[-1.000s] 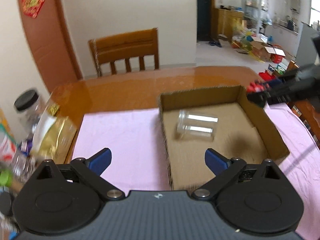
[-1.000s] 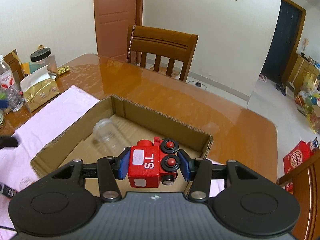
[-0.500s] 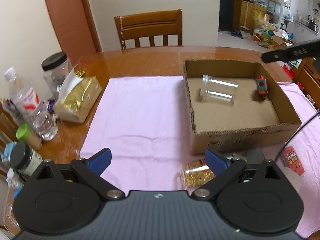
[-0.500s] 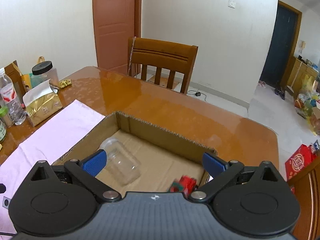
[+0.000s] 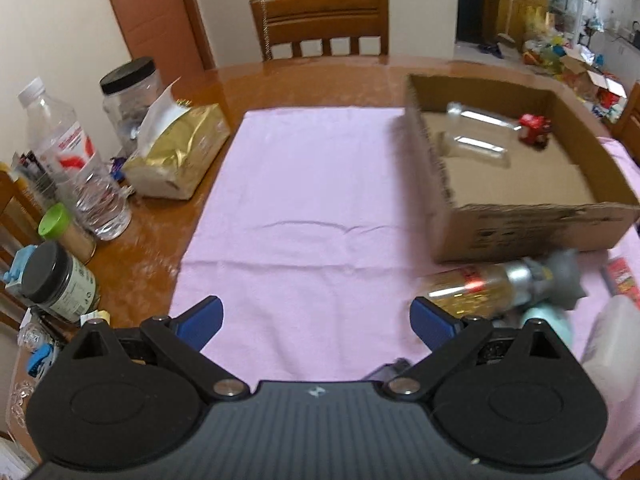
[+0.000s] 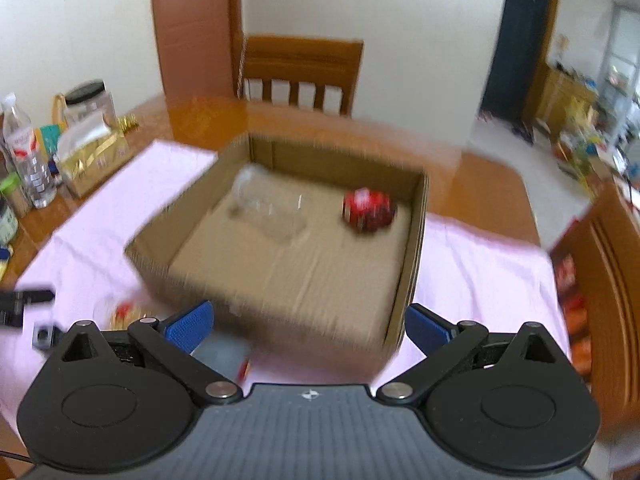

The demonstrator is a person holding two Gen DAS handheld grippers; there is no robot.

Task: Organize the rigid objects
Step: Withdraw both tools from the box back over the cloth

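A pink cloth covers the wooden dining table. From left to right: the left gripper is wide and empty, the yellow-filled jar lies at its 2 o'clock, and the cardboard box holds a clear jar and red toy train. The right gripper is also wide and empty. I judge that the step is fetching the next item; this needs lowering onto the jar.

Glossy wooden table, matt pink cloth, rough corrugated cardboard box.
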